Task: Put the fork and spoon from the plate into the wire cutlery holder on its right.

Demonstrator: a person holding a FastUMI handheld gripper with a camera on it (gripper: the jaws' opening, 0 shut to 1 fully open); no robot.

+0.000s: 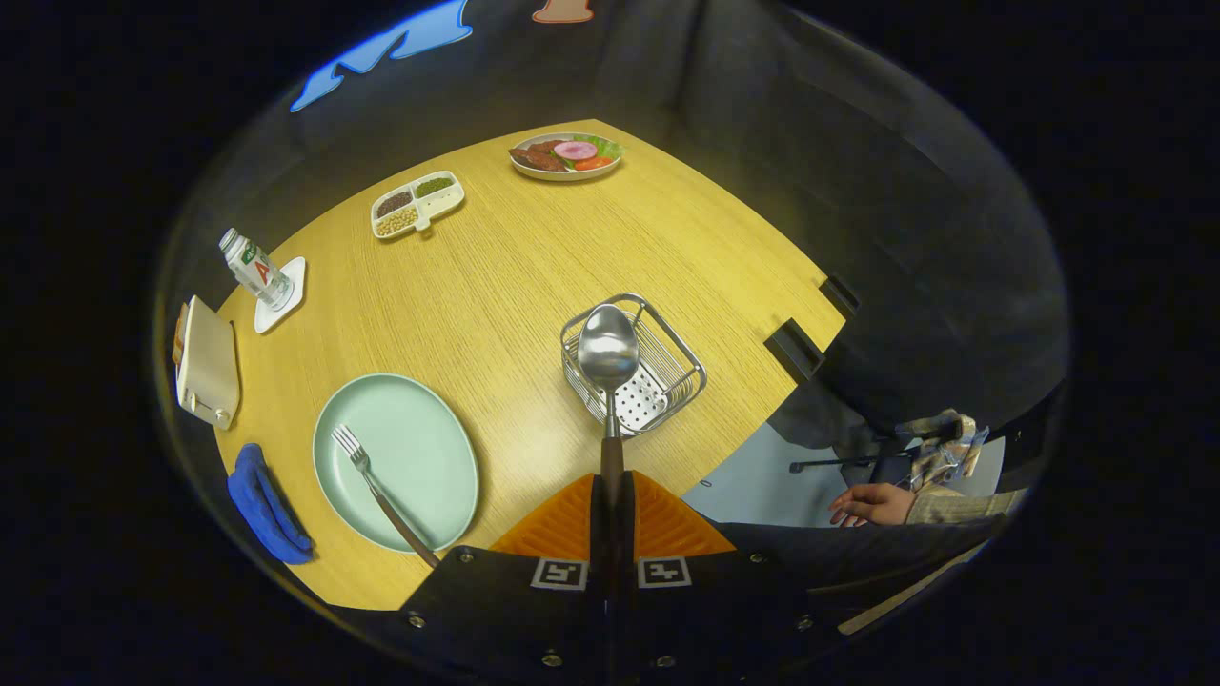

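Gripper view: the gripper point(611, 495) has its 2 fingers pressed together on the dark handle of a shiny metal spoon point(608, 354), which sticks straight out ahead of them. The spoon bowl hangs over the near part of the silver wire cutlery holder point(633, 364), a square basket with a perforated base, standing on the yellow wood-grain table point(534, 276). Whether the spoon touches the basket, cannot tell. Left of the holder sits the round pale green plate point(396, 460), well apart from it. On the plate lies 1 metal fork with a dark handle point(376, 488), tines pointing away, handle end sticking over the near rim. Further off: a white 3-compartment dish of beans point(416, 203), a white plate of meat and vegetables point(565, 155), a small plastic bottle point(254, 269) on a white square coaster point(283, 293), a cream toaster-like box point(207, 362), a blue cloth point(267, 505) at the table edge. A person's hand point(872, 503) rests off the table to the right.
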